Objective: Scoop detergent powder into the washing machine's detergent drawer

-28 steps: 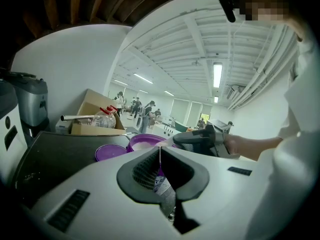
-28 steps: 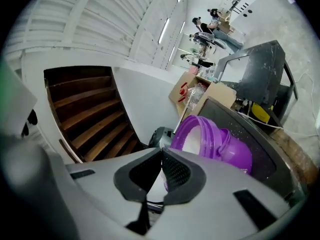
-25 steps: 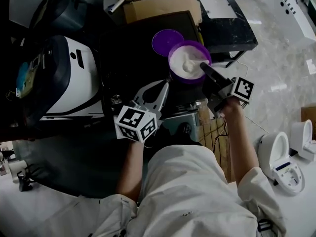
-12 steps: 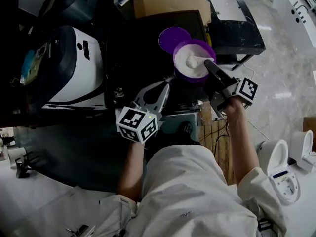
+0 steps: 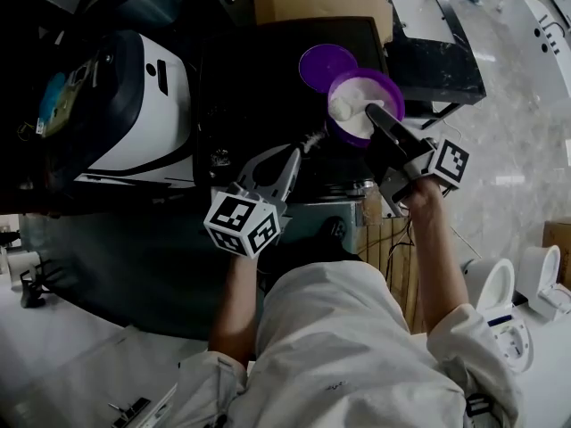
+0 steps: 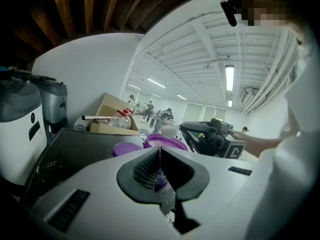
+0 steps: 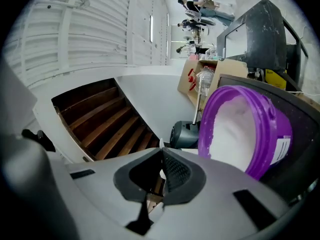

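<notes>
Above the purple tub (image 5: 359, 74), right gripper (image 5: 375, 112) with white scoop (image 5: 344, 107) between jaws.

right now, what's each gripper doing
Left gripper: closed, empty.
Right gripper: closed on the white scoop in the purple tub.

Lid (image 5: 326, 67) beside tub (image 5: 379, 76), cardboard box (image 5: 321, 7) behind

tub (image 7: 272, 129): glossy purple plastic | powder (image 7: 235, 129): fine, matt white | scoop (image 6: 170, 130): white plastic | box (image 5: 317, 5), upper centre: matt brown cardboard | floor (image 5: 526, 105), right edge: polished, glossy stone look | tabletop (image 5: 259, 78): dark, smooth
</notes>
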Demonstrator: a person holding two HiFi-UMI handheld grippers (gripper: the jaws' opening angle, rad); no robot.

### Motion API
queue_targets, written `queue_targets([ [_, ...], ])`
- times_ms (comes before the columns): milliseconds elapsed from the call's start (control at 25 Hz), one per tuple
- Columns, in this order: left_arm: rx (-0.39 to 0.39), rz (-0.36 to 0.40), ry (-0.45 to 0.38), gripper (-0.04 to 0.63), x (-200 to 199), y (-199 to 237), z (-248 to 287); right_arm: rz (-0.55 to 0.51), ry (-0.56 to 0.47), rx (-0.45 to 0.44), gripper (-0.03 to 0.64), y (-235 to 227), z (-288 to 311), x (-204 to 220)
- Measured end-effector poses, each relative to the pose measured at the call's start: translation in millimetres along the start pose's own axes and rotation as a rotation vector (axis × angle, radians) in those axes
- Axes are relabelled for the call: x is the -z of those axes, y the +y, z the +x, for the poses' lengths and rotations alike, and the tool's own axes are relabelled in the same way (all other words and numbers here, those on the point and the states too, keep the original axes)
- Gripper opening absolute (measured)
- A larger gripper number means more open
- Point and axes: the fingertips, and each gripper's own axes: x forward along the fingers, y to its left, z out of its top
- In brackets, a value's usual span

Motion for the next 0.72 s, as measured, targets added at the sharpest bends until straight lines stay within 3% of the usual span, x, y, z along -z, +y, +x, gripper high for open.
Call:
queue_targets([
  [720, -0.119, -0.042, -0.059, 0.021, 6.3, 55.4, -98.9, 0.024, 0.178, -0.064, 0.012, 32.0, 61.8, 120.8],
])
